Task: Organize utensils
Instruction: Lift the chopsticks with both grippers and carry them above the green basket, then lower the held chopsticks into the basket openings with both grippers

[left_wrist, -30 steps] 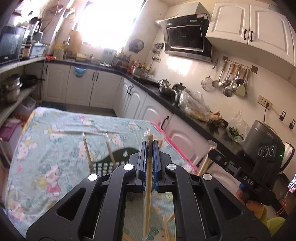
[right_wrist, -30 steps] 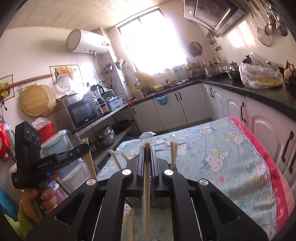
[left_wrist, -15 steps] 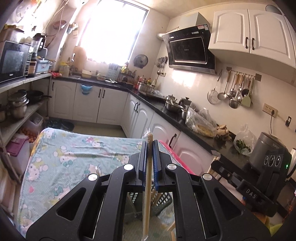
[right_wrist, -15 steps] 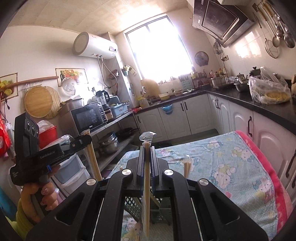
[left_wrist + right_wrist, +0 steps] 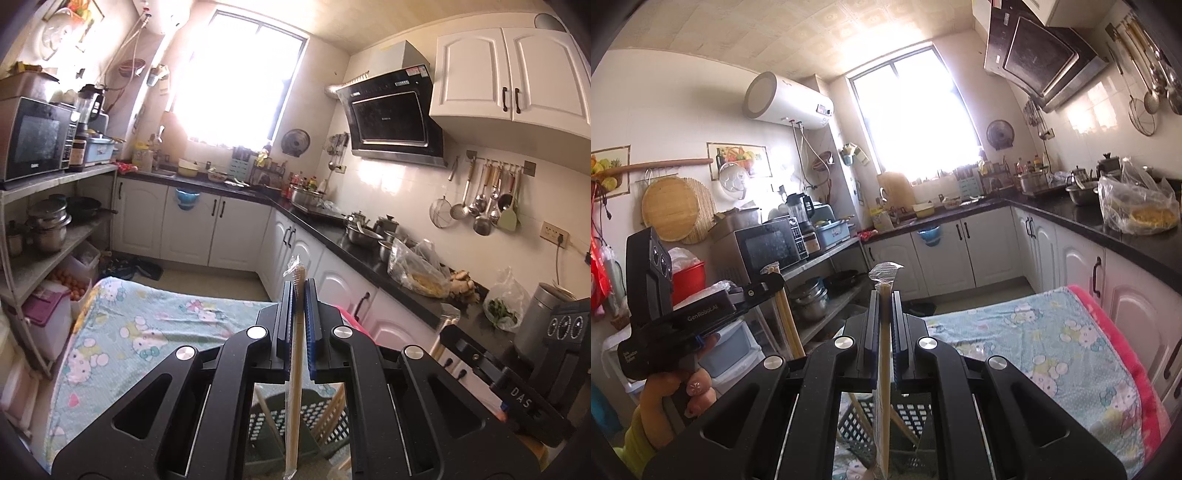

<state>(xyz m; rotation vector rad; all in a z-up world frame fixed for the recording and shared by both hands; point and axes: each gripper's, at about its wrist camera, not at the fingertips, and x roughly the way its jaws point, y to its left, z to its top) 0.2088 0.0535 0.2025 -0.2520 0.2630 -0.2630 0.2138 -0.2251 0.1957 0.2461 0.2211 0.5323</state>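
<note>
The left gripper (image 5: pixel 298 291) is clamped on a wrapped pair of chopsticks (image 5: pixel 294 354) that stands nearly upright between its blue pads, the plastic tip poking out above. The right gripper (image 5: pixel 885 301) pinches a second wrapped pair (image 5: pixel 884 376) the same way. Both hang above a dark slotted basket (image 5: pixel 912 424) holding loose chopsticks (image 5: pixel 334 413), on a table with a cartoon-print cloth (image 5: pixel 1052 339).

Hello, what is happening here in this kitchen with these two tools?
A person is sorting utensils with two handheld grippers. The left gripper is shut on wrapped chopsticks, and the right gripper is shut on another wrapped pair. Both hang above a dark slotted basket on the patterned tablecloth.
</note>
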